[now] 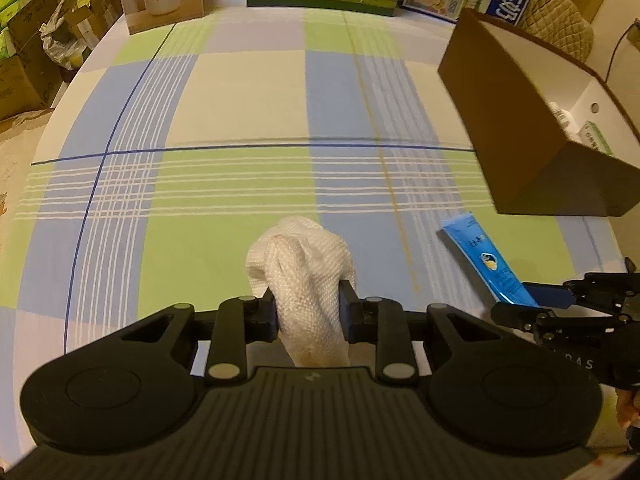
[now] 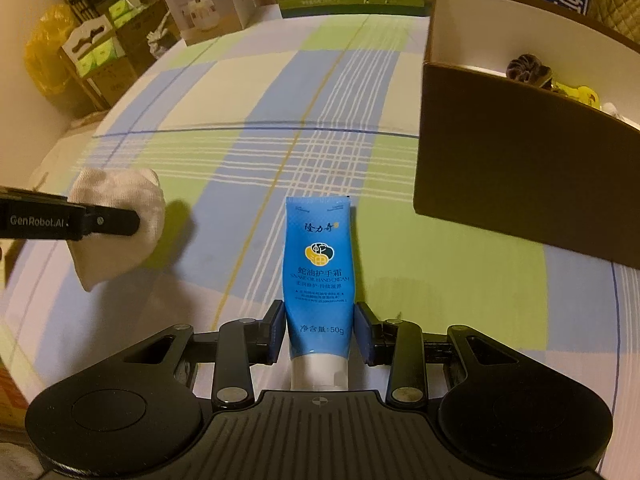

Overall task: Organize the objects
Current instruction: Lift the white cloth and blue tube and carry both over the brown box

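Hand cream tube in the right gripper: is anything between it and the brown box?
Nothing visible. The hand cream tube is clamped in the right gripper; only bare tablecloth lies between it and the brown box, though the box's near wall must be cleared.

A plaid cloth (image 1: 248, 92) covers the table in blocks of pale green, light blue, lavender and cream, crossed by thin white stripes, dark blue lines and one mustard-yellow line. The bundled rag (image 1: 304, 268) near the middle is off-white with a fine woven texture. To the right, the hand cream tube (image 2: 319, 276) is bright blue with a white cap, a yellow-and-navy emblem and yellow lettering. The box (image 2: 520, 184) at far right is dark brown outside, white inside. Both grippers are black, the pads blue.
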`<state>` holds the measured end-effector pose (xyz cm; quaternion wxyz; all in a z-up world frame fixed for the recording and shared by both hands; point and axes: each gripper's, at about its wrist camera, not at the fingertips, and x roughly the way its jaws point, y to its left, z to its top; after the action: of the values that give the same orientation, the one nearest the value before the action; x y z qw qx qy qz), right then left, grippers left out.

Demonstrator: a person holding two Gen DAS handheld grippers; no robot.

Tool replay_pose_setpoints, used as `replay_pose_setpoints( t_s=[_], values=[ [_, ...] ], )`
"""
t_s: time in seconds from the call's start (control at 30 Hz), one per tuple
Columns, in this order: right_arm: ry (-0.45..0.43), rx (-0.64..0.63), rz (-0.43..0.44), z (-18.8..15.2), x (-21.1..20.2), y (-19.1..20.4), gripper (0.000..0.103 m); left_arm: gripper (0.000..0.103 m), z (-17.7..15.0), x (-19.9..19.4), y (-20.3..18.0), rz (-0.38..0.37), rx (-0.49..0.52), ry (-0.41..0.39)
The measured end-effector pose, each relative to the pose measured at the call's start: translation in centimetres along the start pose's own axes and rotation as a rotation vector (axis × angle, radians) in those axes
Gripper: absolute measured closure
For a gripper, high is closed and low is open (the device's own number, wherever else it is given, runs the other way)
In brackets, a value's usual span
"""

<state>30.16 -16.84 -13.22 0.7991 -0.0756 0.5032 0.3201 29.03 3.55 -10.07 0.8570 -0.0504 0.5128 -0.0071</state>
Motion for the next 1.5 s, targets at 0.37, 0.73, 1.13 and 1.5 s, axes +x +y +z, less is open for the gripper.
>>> replay_pose_setpoints(
  t_s=[0.37,0.73,1.13,1.5],
  values=[
    [-0.091,0.026,0.027,0.3,-5.9,-1.4,0.069,0.080,0.9,-4.2,-4.5,-0.085,0.041,-0.083],
    [-0.180,0.079,0.044,1.6,-11.5,-5.7,0.069,0.080,3.7,-5.7,-10.9,-0.142,0.114,-0.131],
    [-0.222,0.156,0.143,1.4,-16.5,-10.6,0.070,0.080,5.6,-5.5,-16.3,-0.162,0.144,-0.146],
    [-0.313,0.212,0.054,4.2,-18.0,-16.3,0.070,0.080,8.7,-4.8,-20.9,-0.171,0.187,-0.180]
  ],
)
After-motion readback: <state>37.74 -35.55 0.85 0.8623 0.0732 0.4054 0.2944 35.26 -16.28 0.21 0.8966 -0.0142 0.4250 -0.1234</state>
